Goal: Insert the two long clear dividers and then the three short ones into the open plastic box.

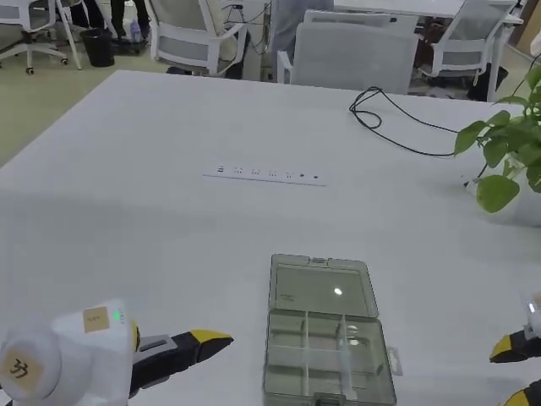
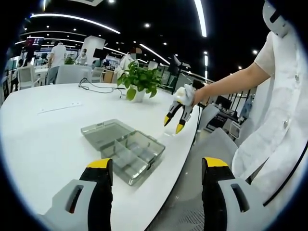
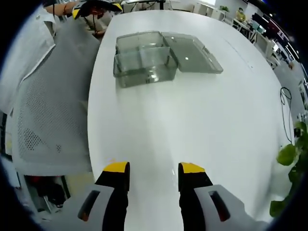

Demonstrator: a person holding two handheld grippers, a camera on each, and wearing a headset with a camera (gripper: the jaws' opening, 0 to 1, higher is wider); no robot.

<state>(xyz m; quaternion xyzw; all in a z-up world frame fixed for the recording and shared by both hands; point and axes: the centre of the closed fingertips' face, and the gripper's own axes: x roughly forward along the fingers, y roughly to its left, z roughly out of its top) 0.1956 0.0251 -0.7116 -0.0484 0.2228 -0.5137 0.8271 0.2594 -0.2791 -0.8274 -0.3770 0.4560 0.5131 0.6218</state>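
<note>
The clear plastic box point(image 1: 328, 359) lies near the table's front edge, its lid point(image 1: 321, 288) folded flat behind it. Clear dividers point(image 1: 342, 348) stand inside and split it into compartments. My left gripper point(image 1: 199, 355) hovers to the left of the box, open and holding nothing. At the right edge my right gripper point(image 1: 505, 372) is also open and holds nothing. The left gripper view has its own open jaws point(image 2: 156, 166) facing the box point(image 2: 127, 149), with the right gripper point(image 2: 175, 115) beyond. From the right gripper point(image 3: 154, 168) the box point(image 3: 144, 60) lies well ahead.
A white power strip point(image 1: 266, 174) sits mid-table. A black cable point(image 1: 389, 118) loops at the back right beside a potted plant point(image 1: 507, 152). Office chairs point(image 1: 194, 34) stand behind the white table point(image 1: 127, 211). The person's body point(image 2: 274, 120) is close to the near edge.
</note>
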